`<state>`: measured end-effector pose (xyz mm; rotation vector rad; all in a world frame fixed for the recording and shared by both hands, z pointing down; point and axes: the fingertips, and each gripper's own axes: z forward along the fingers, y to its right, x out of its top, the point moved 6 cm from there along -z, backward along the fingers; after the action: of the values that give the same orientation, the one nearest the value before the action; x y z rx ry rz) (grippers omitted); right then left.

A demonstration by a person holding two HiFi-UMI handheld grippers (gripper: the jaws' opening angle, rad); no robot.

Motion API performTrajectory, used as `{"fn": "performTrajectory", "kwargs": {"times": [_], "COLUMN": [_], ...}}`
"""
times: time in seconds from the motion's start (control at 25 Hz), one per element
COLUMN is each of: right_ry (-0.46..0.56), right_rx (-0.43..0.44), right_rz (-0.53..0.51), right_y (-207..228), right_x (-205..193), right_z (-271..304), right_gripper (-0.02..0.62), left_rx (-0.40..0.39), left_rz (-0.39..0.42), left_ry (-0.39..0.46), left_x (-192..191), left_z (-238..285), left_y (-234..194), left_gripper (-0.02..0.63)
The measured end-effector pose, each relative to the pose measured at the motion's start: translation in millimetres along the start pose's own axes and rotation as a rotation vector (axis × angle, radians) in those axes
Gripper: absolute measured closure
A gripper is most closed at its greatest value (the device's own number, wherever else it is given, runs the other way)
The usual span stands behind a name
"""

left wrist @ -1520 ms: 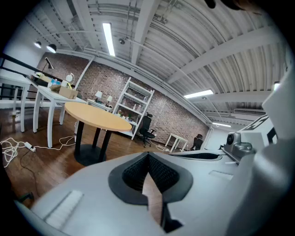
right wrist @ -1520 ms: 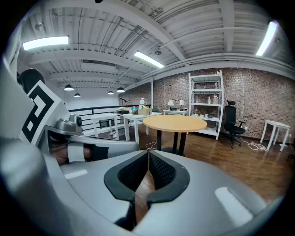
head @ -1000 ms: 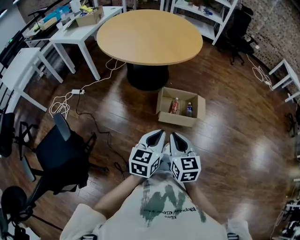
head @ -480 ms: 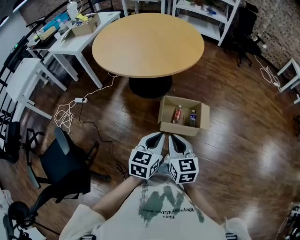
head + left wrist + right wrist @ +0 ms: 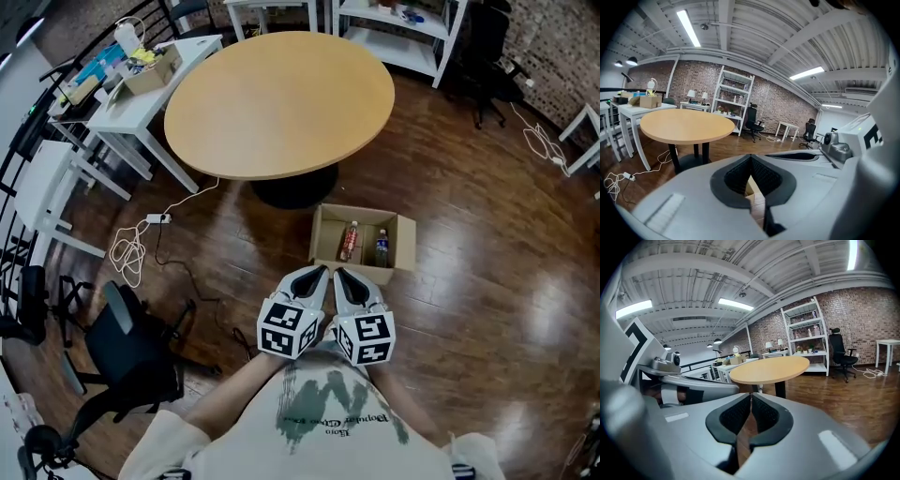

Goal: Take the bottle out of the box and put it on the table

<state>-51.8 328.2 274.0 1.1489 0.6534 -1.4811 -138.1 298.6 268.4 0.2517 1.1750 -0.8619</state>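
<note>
Though labels unreadable, bottles (image 5: 350, 240) (image 5: 380, 247) in box (image 5: 361, 270); left gripper (image 5: 320, 272), right gripper (image 5: 340, 274) clenched empty.

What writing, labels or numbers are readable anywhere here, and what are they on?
Nothing reads clearly.
Shirt: small lettering under a green design, too blurred to read.
Red-labelled bottle and blue-labelled bottle in the cardboard box: label print too small to read.
Marker cubes: black-and-white square patterns, no words.
</note>
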Motion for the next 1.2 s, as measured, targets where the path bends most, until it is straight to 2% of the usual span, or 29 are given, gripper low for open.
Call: {"fn": "performTrajectory", "kwargs": {"times": [0.24,0.48,0.68,1.2], "right_ry": [0.015,0.037,0.033,-0.004], "right_rx": [-0.011,-0.003,-0.009,-0.043], "right_rz": [0.031,0.067,0.092,0.129], "right_y": [45.1,73.3,86.0,104.5], "right_x": [11.0,21.0,16.3,14.5], "right_z": [2.5,9.2,10.9,40.5], "right_gripper": [0.584,0.584,0.584,0.584], "left_rx": [-0.018,-0.001,-0.004,-0.039], "left_rz": [0.029,0.051,0.052,0.054], "left_ry": [-0.029,-0.061,-0.090,-0.100], "left_x": [15.2,22.6,15.0,30.8], "left_z": [46.0,63.7,74.4,110.9], "left_y": [17.6,24.6,29.9,9.4], "left_gripper": [0.609,0.609,0.609,0.609]}}
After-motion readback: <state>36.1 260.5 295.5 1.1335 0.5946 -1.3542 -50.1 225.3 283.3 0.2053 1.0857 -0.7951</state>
